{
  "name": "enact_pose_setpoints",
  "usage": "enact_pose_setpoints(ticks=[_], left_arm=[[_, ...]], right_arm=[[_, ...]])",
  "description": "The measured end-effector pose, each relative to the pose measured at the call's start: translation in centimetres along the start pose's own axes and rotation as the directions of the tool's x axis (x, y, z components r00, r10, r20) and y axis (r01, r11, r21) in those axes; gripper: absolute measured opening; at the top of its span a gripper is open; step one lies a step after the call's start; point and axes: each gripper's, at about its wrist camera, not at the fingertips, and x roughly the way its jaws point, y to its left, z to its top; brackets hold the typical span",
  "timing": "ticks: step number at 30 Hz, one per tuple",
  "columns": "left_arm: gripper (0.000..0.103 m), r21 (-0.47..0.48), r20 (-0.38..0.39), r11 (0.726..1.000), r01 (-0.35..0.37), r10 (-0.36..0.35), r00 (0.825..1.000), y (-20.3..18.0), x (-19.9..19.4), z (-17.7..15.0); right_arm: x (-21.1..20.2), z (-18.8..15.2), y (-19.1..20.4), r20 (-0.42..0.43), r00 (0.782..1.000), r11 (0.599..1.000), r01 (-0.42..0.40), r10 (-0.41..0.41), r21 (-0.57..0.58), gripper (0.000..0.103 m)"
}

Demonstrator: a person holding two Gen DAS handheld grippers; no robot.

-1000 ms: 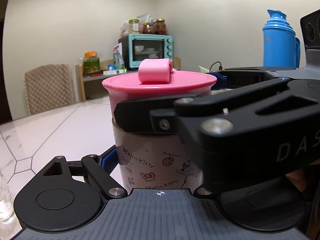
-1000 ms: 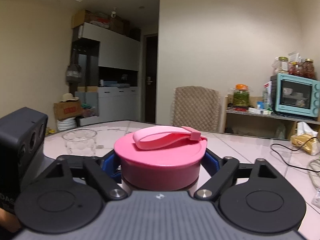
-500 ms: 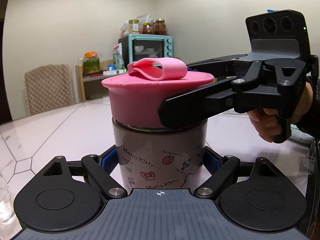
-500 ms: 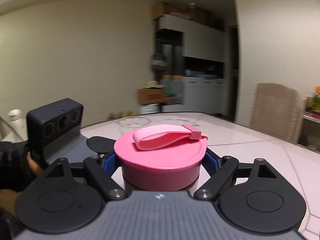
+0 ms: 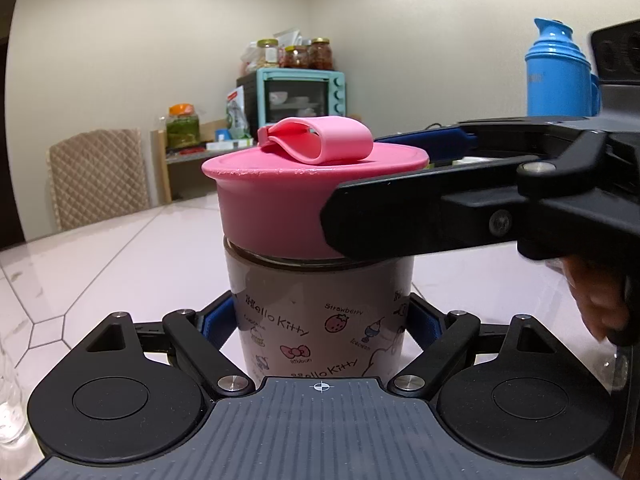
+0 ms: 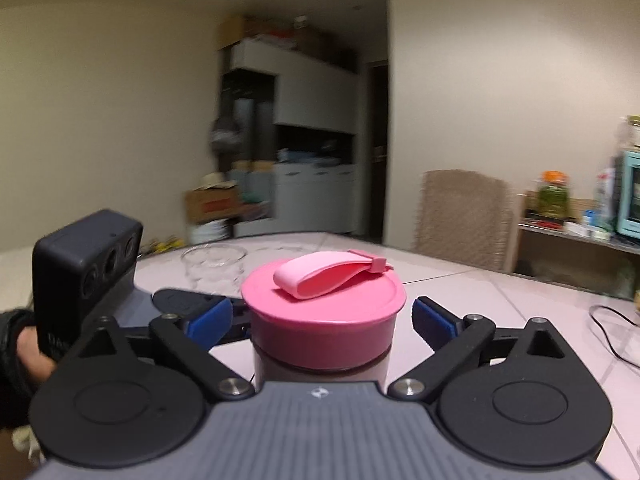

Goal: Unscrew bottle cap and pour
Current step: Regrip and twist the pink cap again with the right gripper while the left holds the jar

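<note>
A Hello Kitty bottle (image 5: 320,320) with a wide pink screw cap (image 5: 280,204) and a pink loop strap (image 5: 320,140) stands upright on the table. My left gripper (image 5: 320,322) is shut on the bottle's body, its blue pads pressed on both sides. My right gripper (image 6: 322,316) sits level with the cap (image 6: 324,320), open, with a small gap between each blue pad (image 6: 434,322) and the cap's rim. In the left wrist view the right gripper's fingers (image 5: 400,216) reach in from the right around the cap.
A clear glass bowl (image 6: 214,264) stands on the white tiled table (image 5: 100,264) behind the bottle. A blue thermos (image 5: 560,72) stands at the right. A chair (image 5: 96,176), a shelf with a teal oven (image 5: 300,92) and a black cable (image 6: 612,332) lie further off.
My right gripper turned the cap, the strap swinging round, then swung back and let go of the cap; its pads now stand apart from the rim. The left gripper and bottle stayed put.
</note>
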Motion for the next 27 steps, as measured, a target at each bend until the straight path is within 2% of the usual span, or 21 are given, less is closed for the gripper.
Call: enact_pose_setpoints(ticks=[1, 5, 16, 18, 22, 27], left_arm=[[0.090, 0.002, 0.001, 1.000, -0.003, 0.003, 1.000, 0.0, 0.0, 0.0], [0.090, 0.003, 0.001, 1.000, -0.005, 0.005, 1.000, 0.2, -0.1, 0.0], [0.090, 0.006, 0.002, 1.000, -0.007, 0.007, 1.000, -0.1, -0.1, -0.1], [0.090, 0.006, 0.002, 1.000, -0.007, 0.007, 1.000, -0.1, -0.1, -0.1], [0.090, 0.006, 0.001, 1.000, -0.008, 0.008, 1.000, -0.2, -0.1, -0.2], [0.090, 0.005, 0.001, 1.000, -0.007, 0.007, 1.000, -0.1, -0.2, -0.2]], right_arm=[[0.0, -0.1, 0.8, 0.004, 0.999, 0.999, 0.047, -0.047, -0.008, 0.098], [0.6, -0.4, 2.0, 0.018, 0.991, 0.991, 0.133, -0.133, 0.021, 0.098], [3.5, -0.5, 4.0, 0.012, 0.966, 0.966, 0.259, -0.259, 0.014, 0.097], [3.8, -0.6, 4.0, 0.006, 0.963, 0.963, 0.267, -0.268, 0.023, 0.096], [3.9, -0.9, 3.9, 0.002, 0.968, 0.967, 0.249, -0.249, 0.047, 0.085], [3.9, -0.9, 2.9, -0.008, 0.983, 0.982, 0.186, -0.186, 0.022, 0.085]])
